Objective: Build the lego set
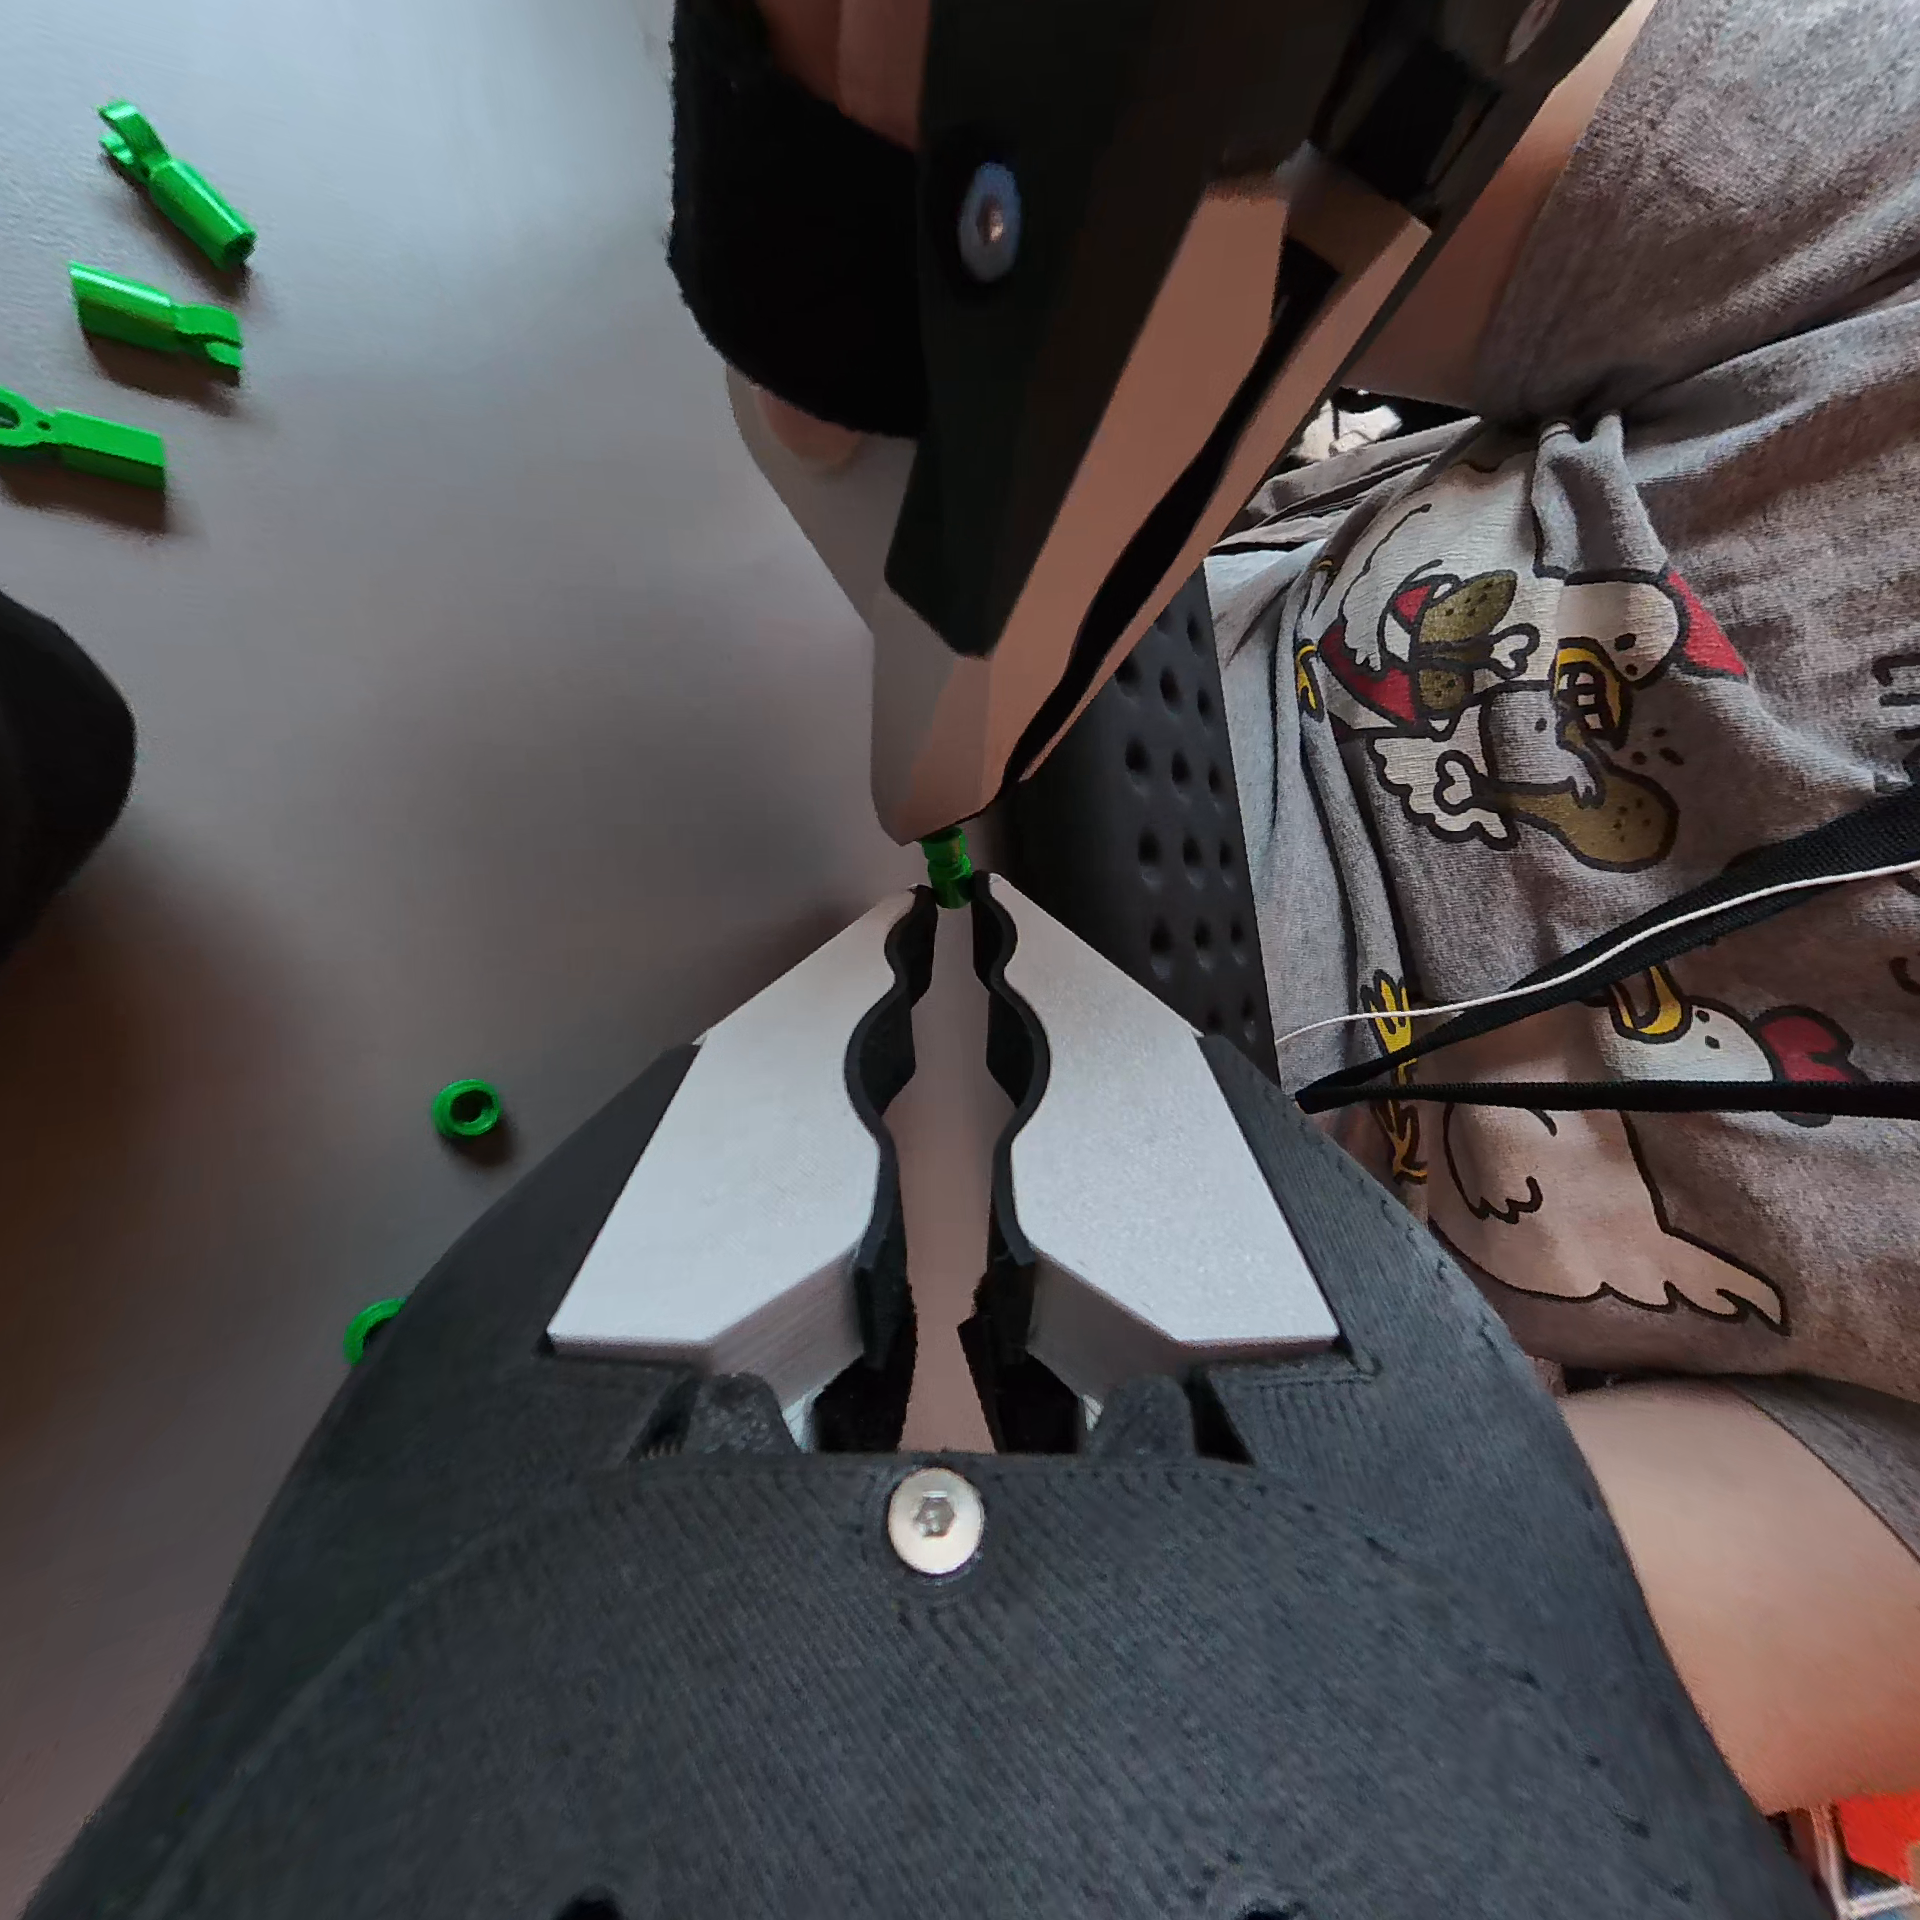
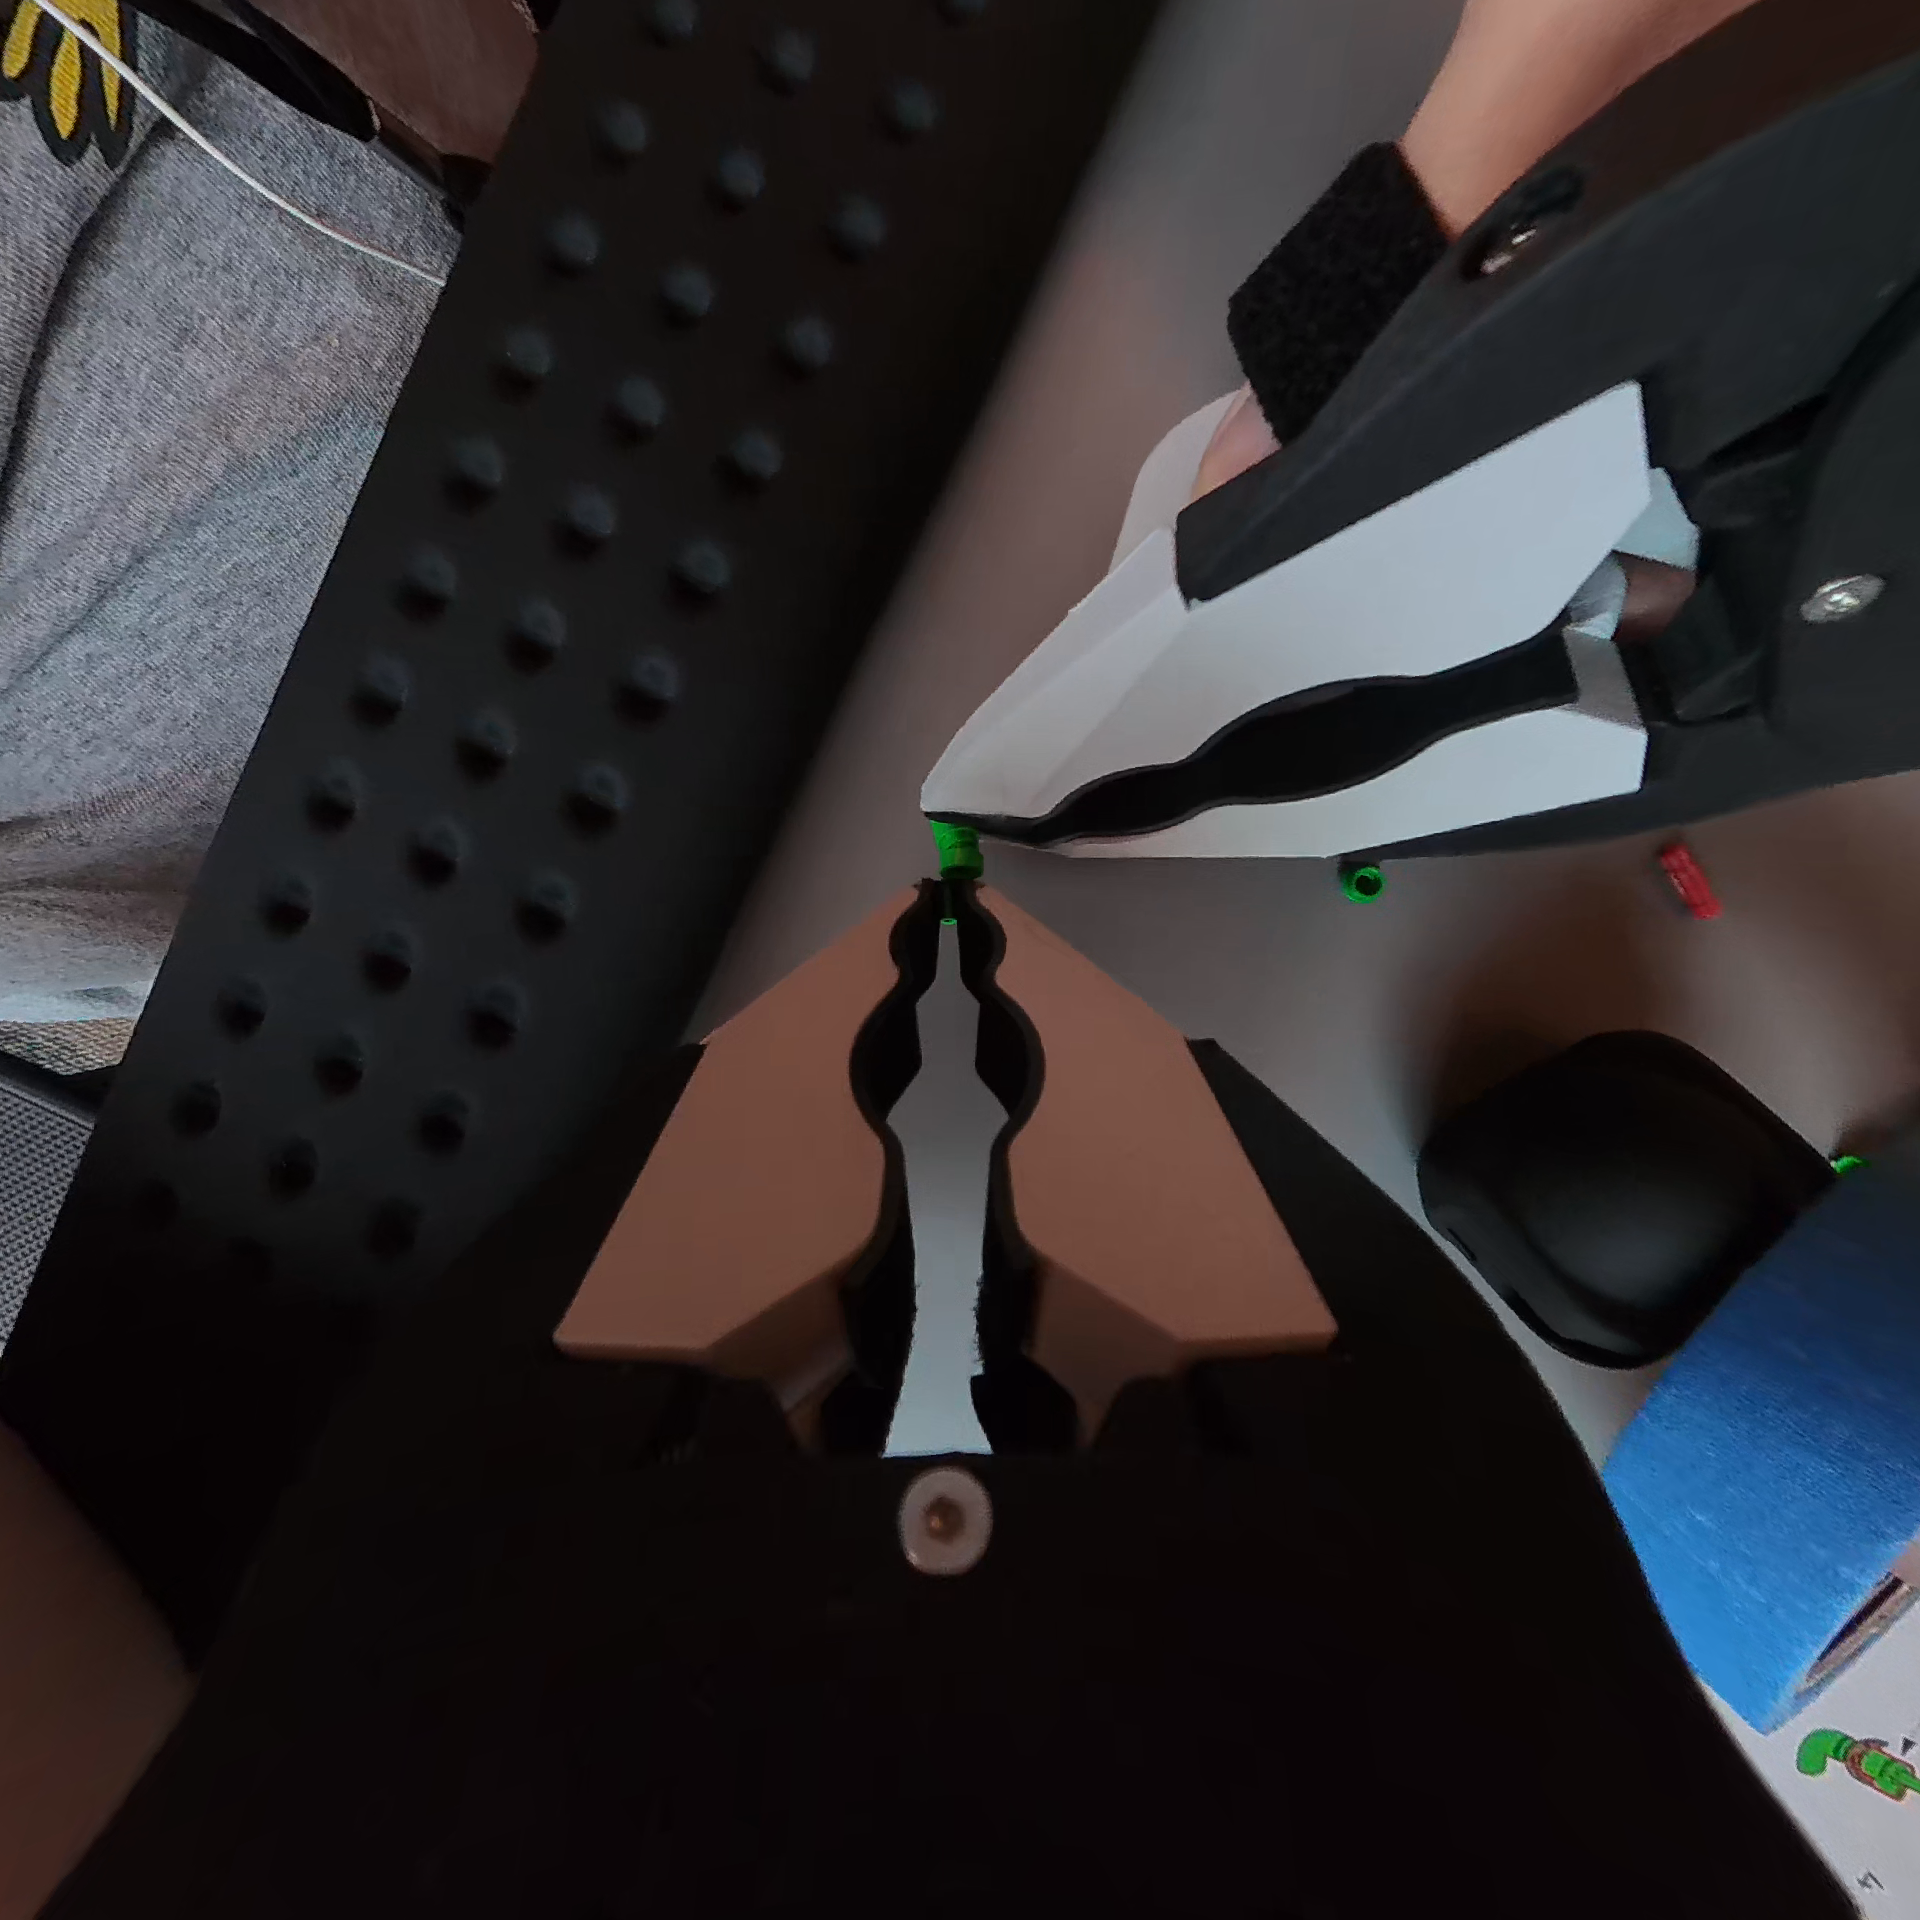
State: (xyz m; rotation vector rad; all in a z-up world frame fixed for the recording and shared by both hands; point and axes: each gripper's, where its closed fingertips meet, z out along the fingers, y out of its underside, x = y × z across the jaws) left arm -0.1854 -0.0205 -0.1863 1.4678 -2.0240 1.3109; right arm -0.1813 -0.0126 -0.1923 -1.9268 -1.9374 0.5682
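A small green lego piece [image 1: 945,868] is held in the air between both grippers, tip to tip. My left gripper [image 1: 948,896] is shut on its near end. My right gripper [image 1: 940,826] comes down from above and pinches its far end. In the right wrist view the same green piece [image 2: 954,854] sits between my right gripper [image 2: 948,902] and the left gripper's white fingertips [image 2: 940,816] coming in from the right. Most of the piece is hidden between the pads, so I cannot tell whether it is one part or two joined.
Three green connector pieces [image 1: 171,187] lie on the grey table [image 1: 468,675] at far left, and two green rings [image 1: 465,1107] nearer. A red piece [image 2: 1685,878], black case [image 2: 1621,1195], blue tape roll [image 2: 1766,1455] and instruction sheet [image 2: 1860,1766] lie right. A black perforated panel [image 2: 520,623] and the person's grey shirt [image 1: 1558,831] are close. Only a small space, under 4 cm, lies between the two pairs of fingers.
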